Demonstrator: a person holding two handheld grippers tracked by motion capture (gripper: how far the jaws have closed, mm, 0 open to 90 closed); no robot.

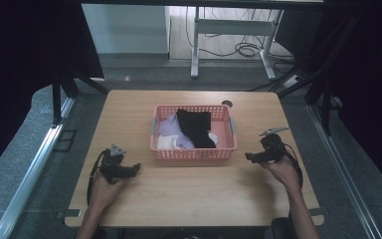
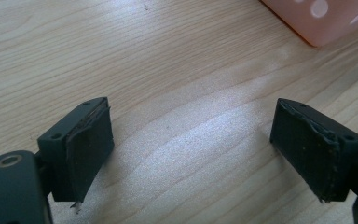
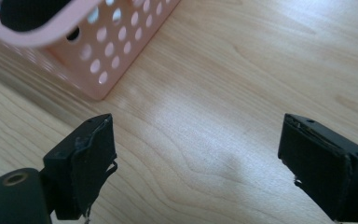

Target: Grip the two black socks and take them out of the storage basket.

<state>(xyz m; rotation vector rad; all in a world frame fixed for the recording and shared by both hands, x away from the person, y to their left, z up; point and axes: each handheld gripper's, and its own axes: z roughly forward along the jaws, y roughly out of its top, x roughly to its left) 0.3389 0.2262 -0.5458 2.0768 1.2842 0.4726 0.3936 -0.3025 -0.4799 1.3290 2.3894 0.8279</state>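
A pink perforated basket [image 1: 194, 154] sits mid-table holding a black garment [image 1: 195, 125], a lilac cloth [image 1: 168, 126] and white pieces [image 1: 166, 142]. My left gripper [image 1: 135, 169] rests low over the wood left of the basket, open and empty; its jaws stand wide apart in the left gripper view [image 2: 193, 154], with the basket's corner [image 2: 328, 21] at the top right. To the basket's right my right gripper [image 1: 248, 157] is open too, holding nothing [image 3: 196, 172]. The basket's corner [image 3: 91, 56] shows at the upper left of the right gripper view.
The wooden table [image 1: 189, 199] has bare surface in front of the basket and at both sides. A small dark round spot [image 1: 227, 104] lies near the far edge. Beyond the table stand a white desk frame [image 1: 231, 30] and floor cables.
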